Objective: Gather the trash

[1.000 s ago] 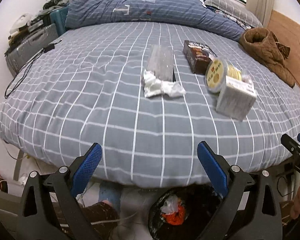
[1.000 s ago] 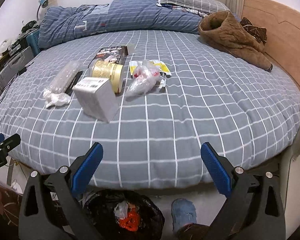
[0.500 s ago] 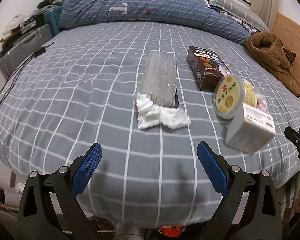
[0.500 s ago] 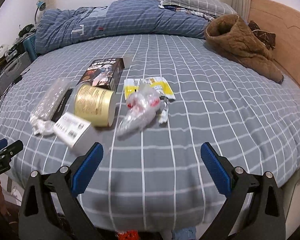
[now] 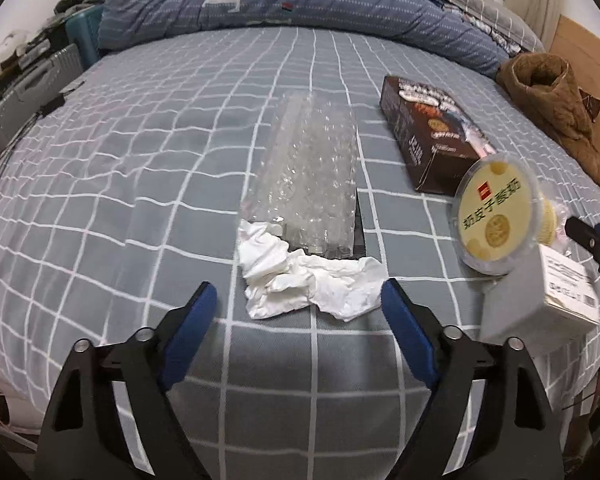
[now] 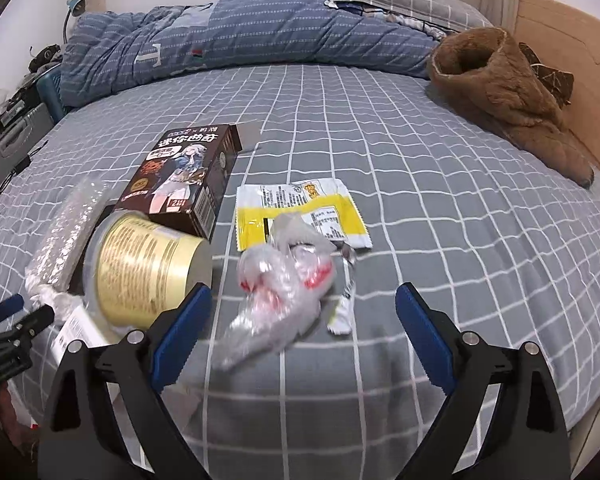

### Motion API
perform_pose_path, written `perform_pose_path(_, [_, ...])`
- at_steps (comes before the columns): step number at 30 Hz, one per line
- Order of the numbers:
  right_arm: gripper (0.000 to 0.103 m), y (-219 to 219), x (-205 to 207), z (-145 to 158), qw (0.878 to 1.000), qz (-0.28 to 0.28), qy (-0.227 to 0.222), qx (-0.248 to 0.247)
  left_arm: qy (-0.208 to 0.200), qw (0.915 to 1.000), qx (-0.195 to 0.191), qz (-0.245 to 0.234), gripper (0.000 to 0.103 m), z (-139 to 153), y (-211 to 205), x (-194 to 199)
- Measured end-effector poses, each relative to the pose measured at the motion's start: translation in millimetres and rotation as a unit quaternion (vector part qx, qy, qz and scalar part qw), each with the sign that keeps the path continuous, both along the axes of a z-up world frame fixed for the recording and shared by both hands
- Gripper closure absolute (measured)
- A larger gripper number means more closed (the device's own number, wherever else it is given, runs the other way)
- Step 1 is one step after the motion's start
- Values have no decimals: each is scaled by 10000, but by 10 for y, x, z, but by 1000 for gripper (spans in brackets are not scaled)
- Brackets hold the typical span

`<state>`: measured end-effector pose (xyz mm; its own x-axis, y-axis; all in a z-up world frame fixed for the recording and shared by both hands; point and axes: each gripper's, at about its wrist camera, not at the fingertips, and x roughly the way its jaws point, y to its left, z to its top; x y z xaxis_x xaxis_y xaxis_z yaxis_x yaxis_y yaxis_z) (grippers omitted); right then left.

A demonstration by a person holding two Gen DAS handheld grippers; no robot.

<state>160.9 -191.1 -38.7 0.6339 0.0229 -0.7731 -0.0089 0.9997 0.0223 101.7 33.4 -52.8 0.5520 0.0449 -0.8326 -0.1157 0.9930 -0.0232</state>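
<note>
Trash lies on the grey checked bed (image 5: pixel 140 152). In the left wrist view my left gripper (image 5: pixel 298 300) is open and empty, its tips either side of a crumpled white tissue (image 5: pixel 308 280), with a bubble-wrap sleeve (image 5: pixel 308 172) just beyond. To the right lie a brown snack box (image 5: pixel 428 136), a round yellow tub (image 5: pixel 496 216) and a small grey box (image 5: pixel 540 300). In the right wrist view my right gripper (image 6: pixel 302 304) is open and empty over a crumpled clear plastic bag (image 6: pixel 284 284), with a yellow wrapper (image 6: pixel 300 212), the tub (image 6: pixel 148 272) and the snack box (image 6: pixel 184 176) beyond.
A folded blue duvet (image 6: pixel 260 28) lies along the far side of the bed. A brown fleece garment (image 6: pixel 504 92) lies at the right by the wooden headboard (image 6: pixel 572 72). A suitcase and cables (image 5: pixel 24 88) stand off the bed's left side.
Both grippers have moved forward and up over the bed. The black bin bag on the floor has dropped out of view. The trash now sits close in front of the open jaws.
</note>
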Motion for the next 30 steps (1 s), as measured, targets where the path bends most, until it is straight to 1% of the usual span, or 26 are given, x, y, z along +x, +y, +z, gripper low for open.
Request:
perform_pose_path(2, [15,4,53,-33,10000,-6,16,-13,44,10000,-35,6,28,-49,10,41])
perform_pose_path(4, [19,10,109,-72,10000,18,69,21,84,10000,-51,-2,30,-88,10,70])
perform_pose_path(6, [21,21,158,-102,9999,22,101,41,107,9999,-14,-23,34,-113,-2,83])
perform_pose_path(8, [23,25,189,-126,9999,19,134,104,138,9999,71,-27,41,-143,-10,106])
perform_pose_path(10, [27,34,223,-159,9996,55,199,173,147,9998,119,-38,46,-158,-23,122])
perform_pose_path(12, [34,64,242,-194,9995,99,258,153,145,9998,137,-33,50,-158,-32,129])
perform_pose_path(14, [41,100,254,-230,9993,150,314,129,151,9998,134,-26,57,-163,-34,133])
perform_pose_path(17, [45,121,238,-224,9994,151,287,98,183,9997,140,-39,66,-165,-42,136])
perform_pose_path(20, [45,119,203,-191,9995,149,273,95,172,9998,102,-21,70,-142,-32,112])
perform_pose_path(26, [46,80,106,-86,9997,79,200,122,152,9999,-11,-18,72,-56,-38,5])
perform_pose_path(30, [46,36,32,-12,9997,25,171,143,128,9999,16,-17,72,13,-73,-69])
